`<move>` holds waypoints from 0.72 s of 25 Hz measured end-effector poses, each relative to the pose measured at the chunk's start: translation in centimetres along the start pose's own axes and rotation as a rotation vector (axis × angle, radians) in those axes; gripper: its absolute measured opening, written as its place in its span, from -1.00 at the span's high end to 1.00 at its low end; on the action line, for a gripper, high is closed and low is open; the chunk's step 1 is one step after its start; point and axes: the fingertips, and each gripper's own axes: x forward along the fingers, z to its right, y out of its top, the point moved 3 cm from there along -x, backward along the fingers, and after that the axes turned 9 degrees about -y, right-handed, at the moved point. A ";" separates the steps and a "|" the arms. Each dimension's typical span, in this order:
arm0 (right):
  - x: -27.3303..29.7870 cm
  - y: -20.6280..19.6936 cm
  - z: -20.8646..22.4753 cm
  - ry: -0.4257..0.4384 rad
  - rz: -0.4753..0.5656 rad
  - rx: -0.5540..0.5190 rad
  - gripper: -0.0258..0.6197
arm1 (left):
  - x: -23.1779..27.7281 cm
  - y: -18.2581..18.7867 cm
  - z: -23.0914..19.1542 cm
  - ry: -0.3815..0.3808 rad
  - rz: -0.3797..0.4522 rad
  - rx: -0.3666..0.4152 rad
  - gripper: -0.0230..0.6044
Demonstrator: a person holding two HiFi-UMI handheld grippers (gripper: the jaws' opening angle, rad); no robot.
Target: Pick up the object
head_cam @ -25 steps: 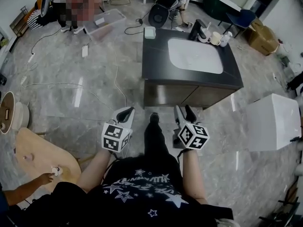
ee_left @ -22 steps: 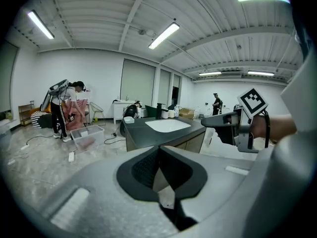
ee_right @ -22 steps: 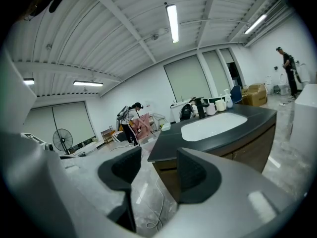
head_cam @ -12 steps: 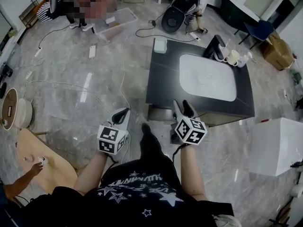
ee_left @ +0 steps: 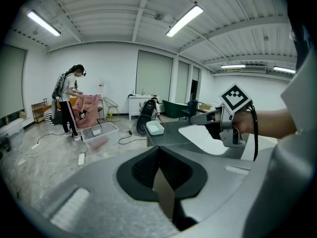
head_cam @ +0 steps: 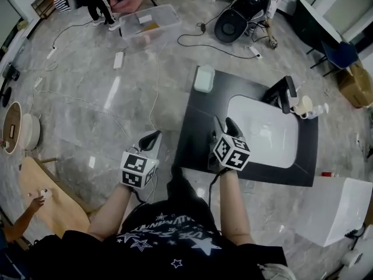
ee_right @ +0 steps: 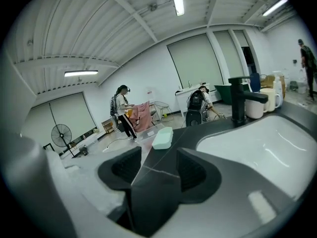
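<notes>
Dark bench [head_cam: 192, 121], white sink [head_cam: 262, 136]; pale green box [head_cam: 204, 78] looks light, rigid, best pinched across its width; my right fingers [ee_right: 121, 170] spread, left fingers [ee_left: 141, 170] pressed together.

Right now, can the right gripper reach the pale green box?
Probably yes: the right gripper is open and empty, and the pale green box lies ahead across bare dark counter, nothing between them.

— Bright enough?
— Yes, even light from ceiling tubes [ee_left: 185, 20]; glare streaks on the marble floor [head_cam: 111, 95].
— Sharp?
— Mostly. Strong fisheye bending, with dark corners in both gripper views.
</notes>
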 end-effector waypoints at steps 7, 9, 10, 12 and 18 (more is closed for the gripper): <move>9.1 3.2 0.4 -0.011 -0.073 -0.007 0.22 | 5.6 2.2 -4.2 0.018 -0.030 -0.032 0.89; 11.4 3.8 0.3 -0.012 -0.097 -0.005 0.22 | 6.8 2.5 -5.2 0.022 -0.038 -0.040 0.89; 12.5 4.0 0.2 -0.013 -0.108 -0.005 0.26 | 7.4 2.7 -5.7 0.023 -0.041 -0.043 0.89; 14.7 4.3 0.0 -0.014 -0.133 -0.009 0.27 | 8.4 2.9 -6.5 0.027 -0.048 -0.050 0.89; 19.8 4.3 -0.5 -0.037 -0.203 -0.048 0.41 | 10.3 2.6 -8.4 0.042 -0.073 -0.084 0.89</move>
